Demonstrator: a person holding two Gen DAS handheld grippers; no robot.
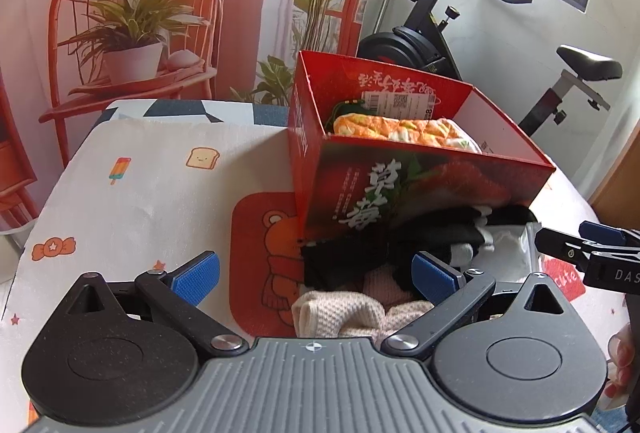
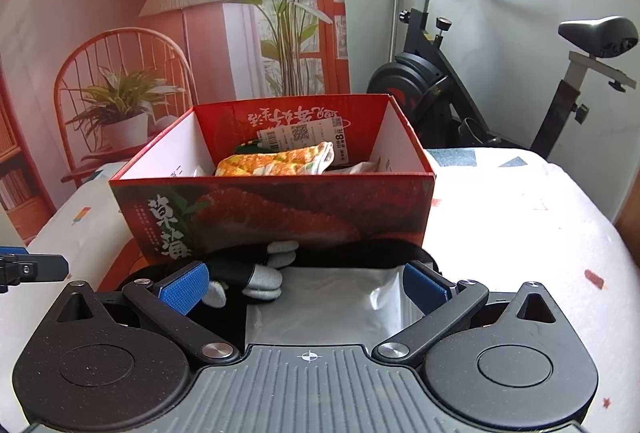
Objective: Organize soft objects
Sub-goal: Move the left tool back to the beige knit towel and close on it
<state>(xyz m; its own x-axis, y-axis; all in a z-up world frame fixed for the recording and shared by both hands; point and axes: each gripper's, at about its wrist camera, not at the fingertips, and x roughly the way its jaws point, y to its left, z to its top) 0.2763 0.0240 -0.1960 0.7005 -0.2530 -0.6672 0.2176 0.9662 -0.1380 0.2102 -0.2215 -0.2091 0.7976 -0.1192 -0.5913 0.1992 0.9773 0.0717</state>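
Note:
A red cardboard box (image 1: 424,189) (image 2: 280,209) stands on the table, with an orange patterned cloth (image 1: 404,129) (image 2: 276,159) and a tagged item inside. In front of it lies a pile of soft things: black and grey socks (image 1: 444,233) (image 2: 256,273), a beige knitted piece (image 1: 340,313), a pink piece (image 1: 380,283) and a clear plastic packet (image 2: 328,305) (image 1: 508,253). My left gripper (image 1: 316,273) is open wide just above the beige and black pieces. My right gripper (image 2: 304,287) is open too, hovering over the packet and socks; its fingers (image 1: 576,251) show at the right of the left wrist view.
The table wears a white cloth (image 1: 140,201) with cartoon prints and an orange bear mat (image 1: 268,261). An exercise bike (image 2: 480,81) stands behind the table on the right. A printed backdrop (image 1: 132,13) with a chair and plants hangs behind. A hand (image 1: 620,357) shows at the right edge.

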